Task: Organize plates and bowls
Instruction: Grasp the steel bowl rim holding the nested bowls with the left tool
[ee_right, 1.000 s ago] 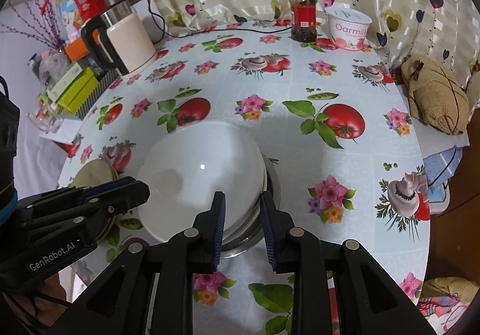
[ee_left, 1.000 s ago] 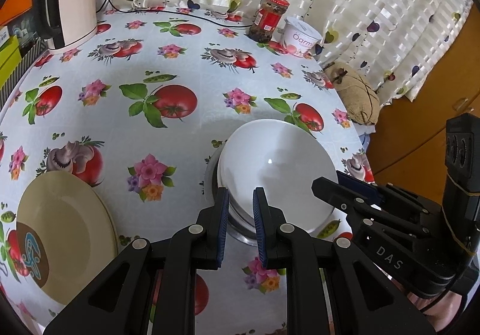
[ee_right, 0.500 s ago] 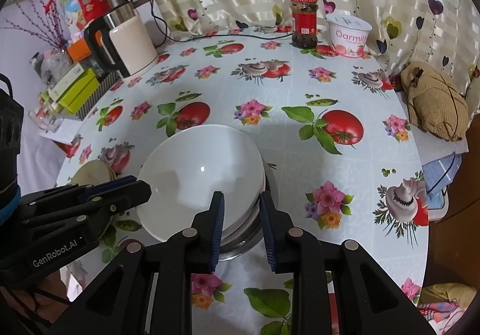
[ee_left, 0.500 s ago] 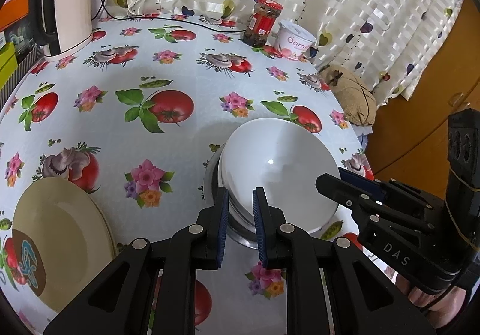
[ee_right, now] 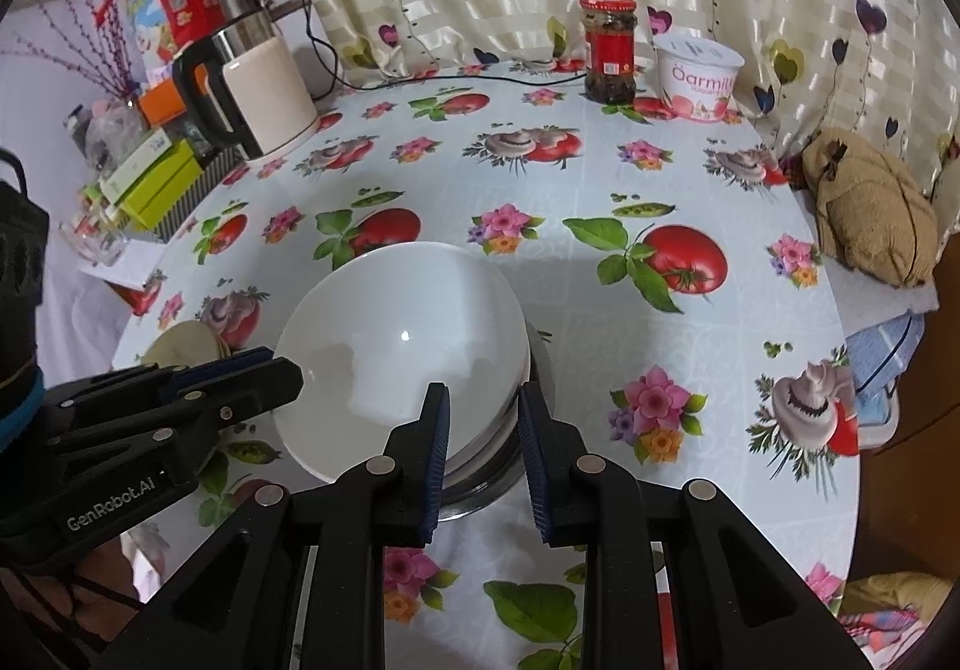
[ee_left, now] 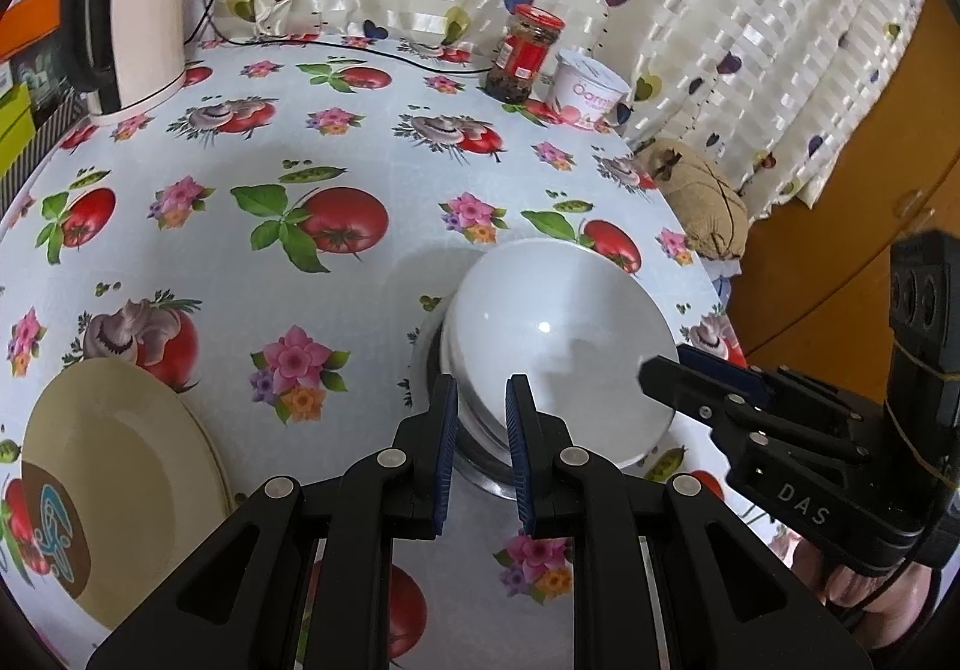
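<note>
A stack of white bowls (ee_left: 558, 346) (ee_right: 402, 346) rests in a metal bowl (ee_left: 480, 466) (ee_right: 498, 478) near the front of the flowered table. My left gripper (ee_left: 480, 406) is shut on the stack's left rim, one pad inside and one outside. On the right rim my right gripper (ee_right: 483, 418) is shut the same way. Each wrist view shows the other gripper at the opposite rim: the right gripper (ee_left: 660, 370) and the left gripper (ee_right: 282, 370). A beige plate (ee_left: 120, 466) (ee_right: 180, 346) lies on the table to the left.
A kettle (ee_left: 138, 22) stands at the back left beside boxes (ee_right: 156, 178). A red-lidded jar (ee_left: 525, 52) and a yoghurt tub (ee_left: 591, 91) stand by the curtain. A brown cloth bundle (ee_left: 702, 196) sits off the table's right edge.
</note>
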The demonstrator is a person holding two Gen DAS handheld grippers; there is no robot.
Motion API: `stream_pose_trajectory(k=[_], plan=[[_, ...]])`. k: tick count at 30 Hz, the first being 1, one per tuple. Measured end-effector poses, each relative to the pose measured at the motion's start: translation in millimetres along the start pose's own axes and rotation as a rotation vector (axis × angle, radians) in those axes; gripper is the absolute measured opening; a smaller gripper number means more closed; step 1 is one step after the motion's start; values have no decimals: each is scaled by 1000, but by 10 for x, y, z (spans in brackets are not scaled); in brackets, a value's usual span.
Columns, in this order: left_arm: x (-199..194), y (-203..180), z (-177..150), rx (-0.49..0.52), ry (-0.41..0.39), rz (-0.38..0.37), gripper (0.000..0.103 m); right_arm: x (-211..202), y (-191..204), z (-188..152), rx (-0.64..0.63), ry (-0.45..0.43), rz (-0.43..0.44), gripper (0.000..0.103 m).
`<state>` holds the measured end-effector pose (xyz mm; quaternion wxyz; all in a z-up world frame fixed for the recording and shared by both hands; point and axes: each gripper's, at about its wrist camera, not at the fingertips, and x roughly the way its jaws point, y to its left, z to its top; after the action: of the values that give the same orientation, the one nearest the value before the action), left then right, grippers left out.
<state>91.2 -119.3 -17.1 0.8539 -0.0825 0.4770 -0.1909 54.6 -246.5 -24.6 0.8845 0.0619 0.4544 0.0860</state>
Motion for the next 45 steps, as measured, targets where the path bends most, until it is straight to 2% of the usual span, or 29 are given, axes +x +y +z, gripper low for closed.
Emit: stream_pose_trajectory(k=[9,17,35,45], plan=[[-170,247,51,-49,-53,-5,17,-203,-197,2,35,-41,-2,27],[-136,437,7,-90,-32,-15,17,-189,-375,-69,79,-21,1,31],[52,498,-57,-105,19,-78,17,12,-423,-188,115,44,83,31],[139,539,-67,-122,35,-75,17,77,-556,-218,177,29,136,32]])
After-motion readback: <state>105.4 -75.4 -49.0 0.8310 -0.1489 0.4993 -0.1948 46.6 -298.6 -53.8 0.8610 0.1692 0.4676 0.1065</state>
